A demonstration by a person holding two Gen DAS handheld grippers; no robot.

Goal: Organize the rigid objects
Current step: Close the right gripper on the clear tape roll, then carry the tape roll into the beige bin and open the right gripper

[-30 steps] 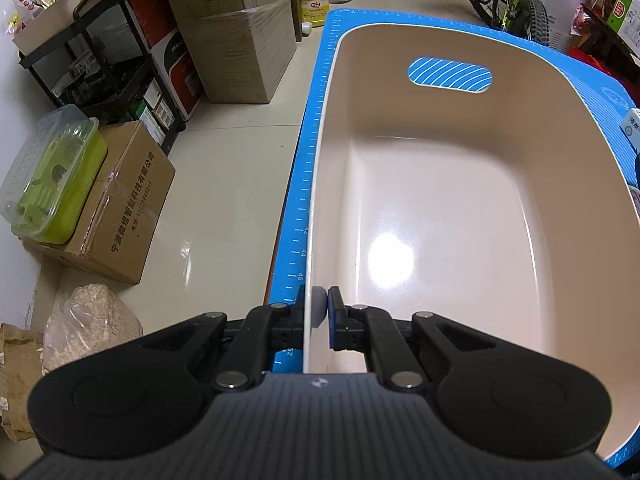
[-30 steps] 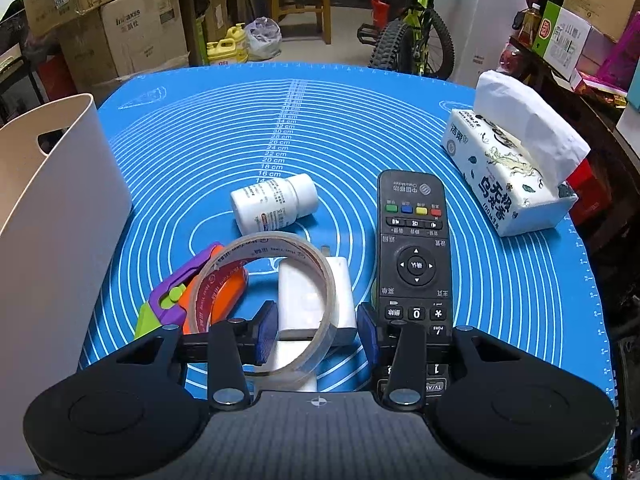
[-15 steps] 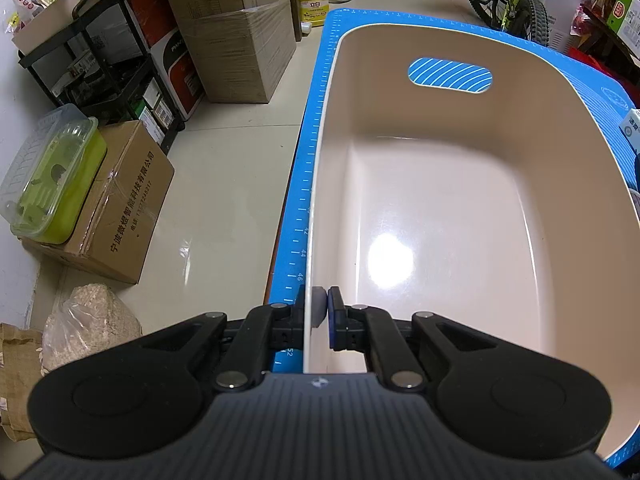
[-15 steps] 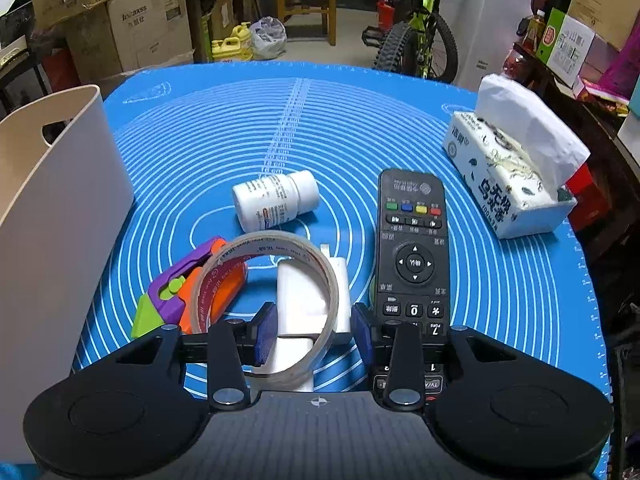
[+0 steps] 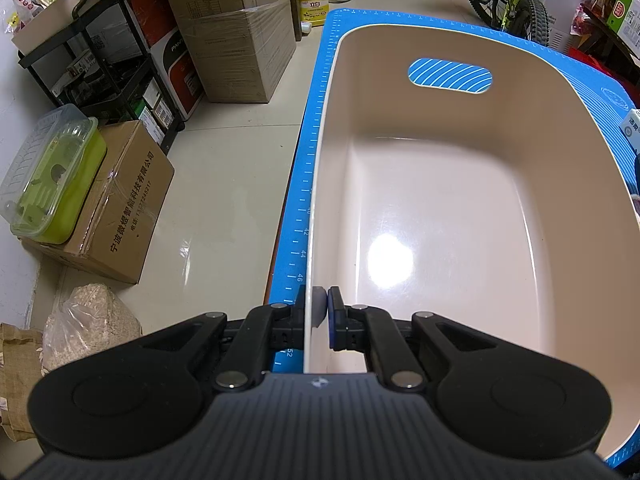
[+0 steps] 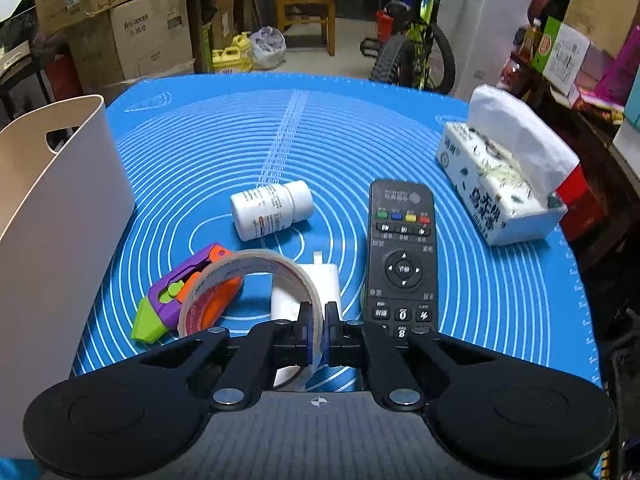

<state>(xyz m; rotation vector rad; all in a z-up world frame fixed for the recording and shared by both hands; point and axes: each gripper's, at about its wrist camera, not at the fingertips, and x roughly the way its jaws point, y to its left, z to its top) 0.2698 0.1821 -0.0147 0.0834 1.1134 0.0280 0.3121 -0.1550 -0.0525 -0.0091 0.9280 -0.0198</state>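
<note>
So the clear ring-shaped roll of tape with red print (image 6: 256,280) sat near the worktop's near edge, tipped up on its side, and the right tongs (image 6: 318,332) had just snapped closed, pinching the roll's band, one pad inside the ring and one outside. Under it lay a flat white plastic adapter block (image 6: 304,292), with a purple, orange and green toy cutter (image 6: 180,300) touching the roll on one side and a black remote control (image 6: 402,256) just beside it on the other. A white pill bottle (image 6: 272,210) lay on its side further toward the middle of the blue silicone mat (image 6: 320,128).

The left tongs (image 5: 322,320) were clamped on the rim of the empty beige plastic bin (image 5: 440,200) along the left edge, steadying it.

My take: lift straight up first so the roll doesn't drag the cutter or adapter along, then carry it over the bin wall and let go low.
</note>
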